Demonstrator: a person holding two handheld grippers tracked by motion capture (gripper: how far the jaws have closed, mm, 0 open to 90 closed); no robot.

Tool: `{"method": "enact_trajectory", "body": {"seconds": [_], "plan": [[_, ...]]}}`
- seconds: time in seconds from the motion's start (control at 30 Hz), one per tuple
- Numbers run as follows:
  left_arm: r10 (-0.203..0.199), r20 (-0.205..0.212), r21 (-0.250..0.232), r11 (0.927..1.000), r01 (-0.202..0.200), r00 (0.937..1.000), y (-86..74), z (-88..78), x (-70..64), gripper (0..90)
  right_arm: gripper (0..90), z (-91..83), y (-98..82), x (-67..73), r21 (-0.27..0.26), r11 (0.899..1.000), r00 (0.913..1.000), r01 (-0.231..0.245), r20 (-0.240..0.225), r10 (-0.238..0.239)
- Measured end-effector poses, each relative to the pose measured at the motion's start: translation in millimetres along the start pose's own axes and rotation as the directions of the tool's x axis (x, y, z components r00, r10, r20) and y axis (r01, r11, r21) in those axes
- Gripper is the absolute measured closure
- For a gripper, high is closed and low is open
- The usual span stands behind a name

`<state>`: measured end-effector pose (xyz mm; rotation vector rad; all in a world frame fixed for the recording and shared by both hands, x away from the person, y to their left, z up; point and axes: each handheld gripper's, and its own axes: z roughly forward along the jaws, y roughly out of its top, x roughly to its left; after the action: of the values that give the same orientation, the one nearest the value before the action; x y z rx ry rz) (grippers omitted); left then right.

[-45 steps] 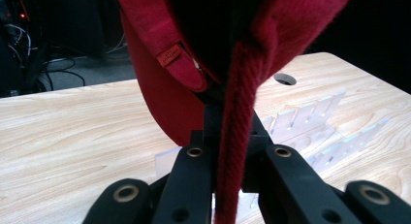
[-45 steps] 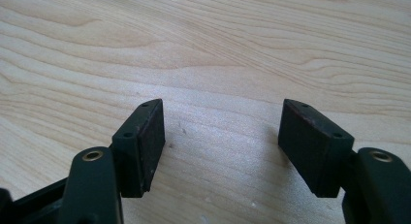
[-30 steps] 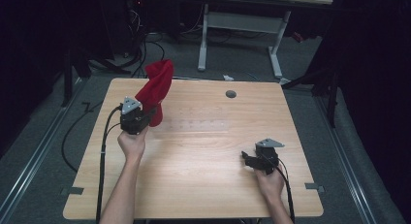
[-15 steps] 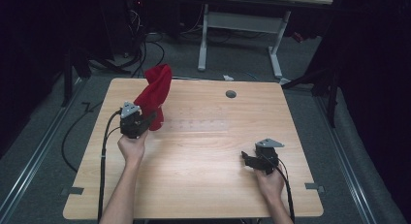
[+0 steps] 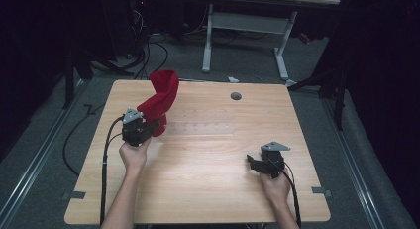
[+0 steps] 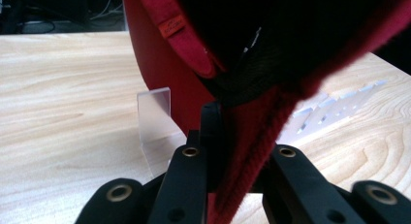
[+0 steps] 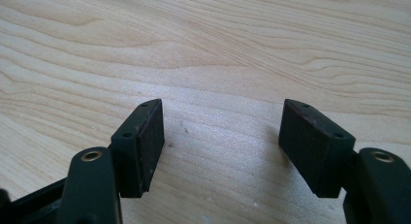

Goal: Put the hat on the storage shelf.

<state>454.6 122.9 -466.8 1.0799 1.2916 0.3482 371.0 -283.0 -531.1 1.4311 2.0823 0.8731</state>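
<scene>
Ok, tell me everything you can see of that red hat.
The red hat looks like soft, felt-like fabric with a dark lining and a small orange tag near its rim. It stands raised above the table's far left part, twisted and drooping. The left gripper is shut on its edge; a clear plastic stand sits just behind it.

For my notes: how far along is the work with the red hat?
Done: the left gripper has the red hat pinched at its rim and holds it upright at the table's far left. In hand: the hat stands beside a clear stand. Left: letting go of the hat; the right gripper waits open over bare wood.
</scene>
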Motion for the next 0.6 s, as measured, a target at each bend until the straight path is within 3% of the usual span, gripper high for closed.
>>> {"method": "enact_trajectory", "body": {"seconds": [0.3, 0.4, 0.43, 0.6], "plan": [[0.024, -0.012, 0.031, 0.9992, -0.024, 0.9996, -5.6, -3.9, -1.9, 78.0, 33.3, -0.1, 0.0, 0.3, 0.001, 1.0, 1.0, -0.003, 0.0, 0.003], [0.035, -0.026, 0.037, 0.9987, -0.034, 0.9991, -4.4, -6.5, -2.4, 67.3, 33.3, -0.1, 0.0, 0.3, 0.001, 1.0, 1.0, -0.003, 0.0, 0.003], [0.046, -0.034, 0.032, 0.9985, -0.045, 0.9983, -3.9, -7.7, -2.6, 56.3, 33.3, -0.1, 0.0, 0.4, 0.001, 1.0, 1.0, -0.003, 0.0, 0.003], [0.075, -0.05, 0.033, 0.9968, -0.073, 0.9959, -2.4, -12.6, -4.6, 45.1, 33.3, 0.0, 0.0, 0.3, 0.0, 1.0, 1.0, -0.002, -0.002, 0.002]]}}
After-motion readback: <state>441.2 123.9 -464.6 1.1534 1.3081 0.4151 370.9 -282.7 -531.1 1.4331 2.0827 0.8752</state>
